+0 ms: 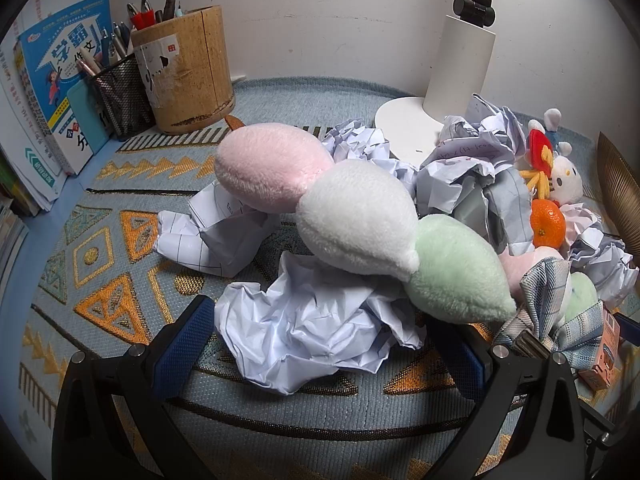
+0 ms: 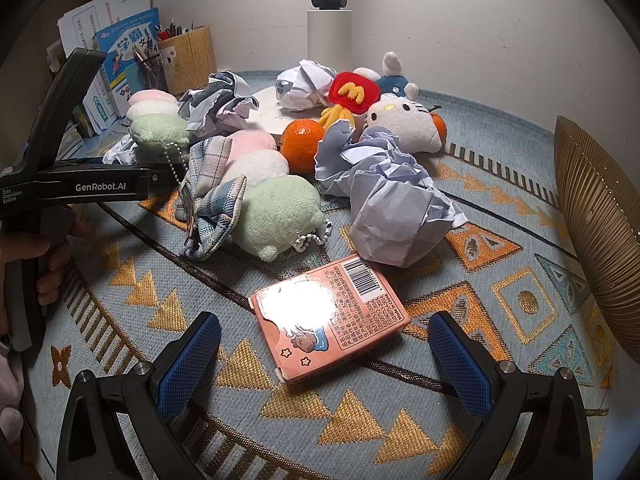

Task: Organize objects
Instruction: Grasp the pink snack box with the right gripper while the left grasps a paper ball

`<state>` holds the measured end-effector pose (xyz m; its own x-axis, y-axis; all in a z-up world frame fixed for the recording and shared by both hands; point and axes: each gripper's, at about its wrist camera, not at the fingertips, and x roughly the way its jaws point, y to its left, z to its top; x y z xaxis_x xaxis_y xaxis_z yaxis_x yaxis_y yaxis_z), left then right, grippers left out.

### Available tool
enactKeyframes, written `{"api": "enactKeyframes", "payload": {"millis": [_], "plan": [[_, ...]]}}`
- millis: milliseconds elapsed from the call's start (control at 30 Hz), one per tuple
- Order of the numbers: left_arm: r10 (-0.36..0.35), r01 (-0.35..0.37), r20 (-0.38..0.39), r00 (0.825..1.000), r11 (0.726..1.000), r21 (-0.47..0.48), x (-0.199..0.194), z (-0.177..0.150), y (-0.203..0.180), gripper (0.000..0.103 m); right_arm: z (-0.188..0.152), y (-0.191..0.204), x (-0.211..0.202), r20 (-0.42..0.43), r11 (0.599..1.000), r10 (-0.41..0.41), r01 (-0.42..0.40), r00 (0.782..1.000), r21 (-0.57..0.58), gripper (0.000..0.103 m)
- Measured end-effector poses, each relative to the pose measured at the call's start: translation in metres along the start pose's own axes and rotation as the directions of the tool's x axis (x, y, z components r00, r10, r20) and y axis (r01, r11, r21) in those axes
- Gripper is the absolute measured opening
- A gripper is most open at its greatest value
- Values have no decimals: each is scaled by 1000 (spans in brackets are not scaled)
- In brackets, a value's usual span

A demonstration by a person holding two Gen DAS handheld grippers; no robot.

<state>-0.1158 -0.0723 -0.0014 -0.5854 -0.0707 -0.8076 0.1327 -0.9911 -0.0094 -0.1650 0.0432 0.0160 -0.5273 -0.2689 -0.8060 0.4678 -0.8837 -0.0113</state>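
Right now, a crumpled paper ball (image 1: 304,332) sits between the blue pads of the left gripper (image 1: 320,344), whose jaws are spread wide and are not squeezing it. A soft toy (image 1: 352,216) made of three puffs, pink, white and green, lies on top of the far side of that paper. More paper balls are piled behind it by the white lamp base (image 1: 400,128). The right gripper (image 2: 324,356) is wide apart too, and it holds nothing. A pink box (image 2: 332,320) with a barcode lies flat on the mat (image 2: 120,320) between its pads, not touching them. Just past the box sits a big paper ball (image 2: 396,204). To the left of that ball is a second three-puff toy (image 2: 272,200) with a plaid cloth (image 2: 212,196) lying across it. An orange (image 2: 302,144) rests behind them, and a white cat toy (image 2: 404,120) sits near it with a red plush (image 2: 354,94) beside it. A person's hand (image 2: 48,272) holds the left gripper at the left side of the right view. Pens stand in a wood cup (image 1: 188,68) and a black mesh cup (image 1: 122,96) in the far corner, next to books (image 1: 60,80). A gold ribbed thing (image 2: 600,216) stands at the right edge.
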Motion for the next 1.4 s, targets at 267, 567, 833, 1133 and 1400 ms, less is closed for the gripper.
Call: {"api": "enactKeyframes", "payload": {"millis": [267,567,833,1133,1400], "plan": [[0,0,0,1000,1000,0,0,0,0,103,1,2,1,0,1000,2,-2,1000,0,103],[-120,126,80,990,989,-83,-36,-30,17,56,4,12,-17,61,997,26,-22,998,-67,64],[9,39,173,985,961,-272,-77,-66,48,56,-9,19,-59,259,991,-61,89,964,-97,64],[88,-58,252,964,991,-122,-94,-63,18,56,-15,-12,-78,361,996,2,-34,933,81,64],[156,-206,290,944,967,151,-94,-65,-40,60,-13,1,-71,336,999,-3,-9,942,35,64]]}}
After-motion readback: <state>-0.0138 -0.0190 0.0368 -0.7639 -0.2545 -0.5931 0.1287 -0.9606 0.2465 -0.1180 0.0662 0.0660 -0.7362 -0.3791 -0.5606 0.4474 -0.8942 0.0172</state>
